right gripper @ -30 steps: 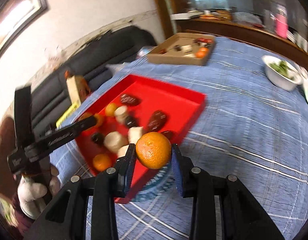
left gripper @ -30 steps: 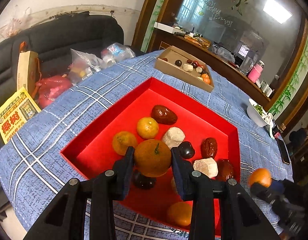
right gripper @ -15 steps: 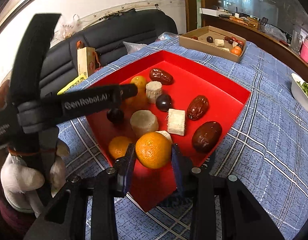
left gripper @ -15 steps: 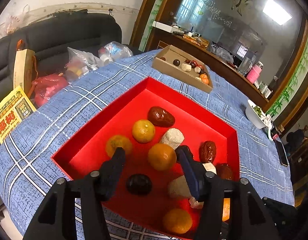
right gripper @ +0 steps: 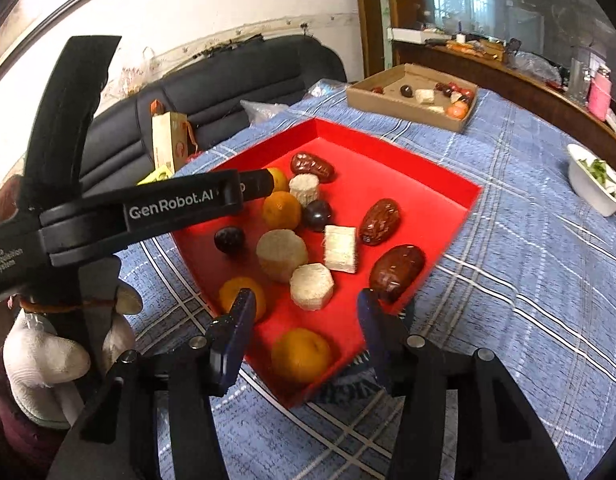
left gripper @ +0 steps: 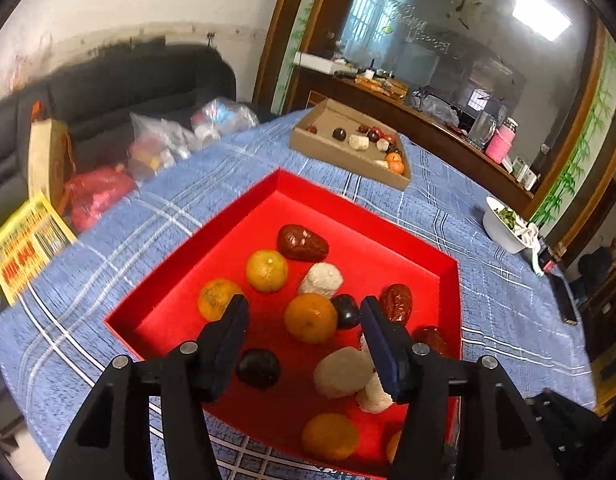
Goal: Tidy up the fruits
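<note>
your right tool (right gripper: 304, 312) hung over the near corner of the red tray (right gripper: 447, 236) with its fingers spread apart and nothing between them. the nearest mandarin (right gripper: 302, 356) lay on the tray floor just below and between those fingers, free of both pads. it looked as if you were in the releasing step, with the fruit down in the tray and the tool empty. the next move probably called for lifting that tool straight up and clear of the low tray wall, so the pads would not nudge the mandarin or the pale chunk (right gripper: 311, 286) just beyond it.

your left tool (left gripper: 304, 318) was also spread wide and held nothing, hovering over the middle of the same tray. another mandarin (left gripper: 311, 318) sat on the tray floor in the gap between its fingers, touching neither one, with a dark round fruit (left gripper: 346, 312) pressed against its right side. two more mandarins (left gripper: 266, 271) lay a little farther off to the left, and a brown date (left gripper: 302, 243) beyond them.

farther out on the blue plaid table (left gripper: 487, 280), the cardboard box (left gripper: 319, 146) with more mixed fruit stood well apart from the tray. i judged the sorting to be only partly done, and you would need to travel to that box for the next piece.
</note>
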Demonstrator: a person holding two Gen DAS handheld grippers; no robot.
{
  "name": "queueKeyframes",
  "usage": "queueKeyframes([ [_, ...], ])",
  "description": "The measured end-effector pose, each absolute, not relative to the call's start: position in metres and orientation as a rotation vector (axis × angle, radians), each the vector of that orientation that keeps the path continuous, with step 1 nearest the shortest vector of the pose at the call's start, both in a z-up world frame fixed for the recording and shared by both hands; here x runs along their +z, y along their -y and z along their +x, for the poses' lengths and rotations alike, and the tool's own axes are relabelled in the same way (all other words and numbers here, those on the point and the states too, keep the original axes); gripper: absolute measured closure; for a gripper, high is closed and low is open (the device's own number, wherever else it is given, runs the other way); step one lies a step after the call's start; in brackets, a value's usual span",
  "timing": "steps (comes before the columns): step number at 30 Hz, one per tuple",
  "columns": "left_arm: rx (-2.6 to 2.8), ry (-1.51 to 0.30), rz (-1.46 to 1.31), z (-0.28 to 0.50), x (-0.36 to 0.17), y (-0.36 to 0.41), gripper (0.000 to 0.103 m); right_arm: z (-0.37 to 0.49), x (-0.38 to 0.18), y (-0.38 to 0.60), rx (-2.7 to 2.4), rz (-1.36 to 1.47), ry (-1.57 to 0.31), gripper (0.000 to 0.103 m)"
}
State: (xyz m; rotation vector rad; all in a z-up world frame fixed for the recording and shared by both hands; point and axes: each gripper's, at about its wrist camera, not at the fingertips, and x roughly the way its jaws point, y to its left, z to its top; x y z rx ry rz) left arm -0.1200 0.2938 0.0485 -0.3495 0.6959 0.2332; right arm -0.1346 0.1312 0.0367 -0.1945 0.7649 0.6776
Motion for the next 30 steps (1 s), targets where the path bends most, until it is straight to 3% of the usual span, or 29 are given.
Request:
queueKeyframes([
  [5,0.333,-0.61,-0.164,-0.129,0.067,-0.259,0.029,-0.145,0.047,-0.105,0.61,-0.159,-0.709,0.044],
  [10,0.367,-0.547,-0.079,-0.137,0.082,-0.233,0.013,-0.147,0.05,-0.071,0.519,-0.079,-0.687,0.043],
  [30,0.305,-0.61,0.036,-0.126,0.081,-0.171,0.012,-0.156,0.043,-0.003,0.386,0.014,-0.66,0.034],
])
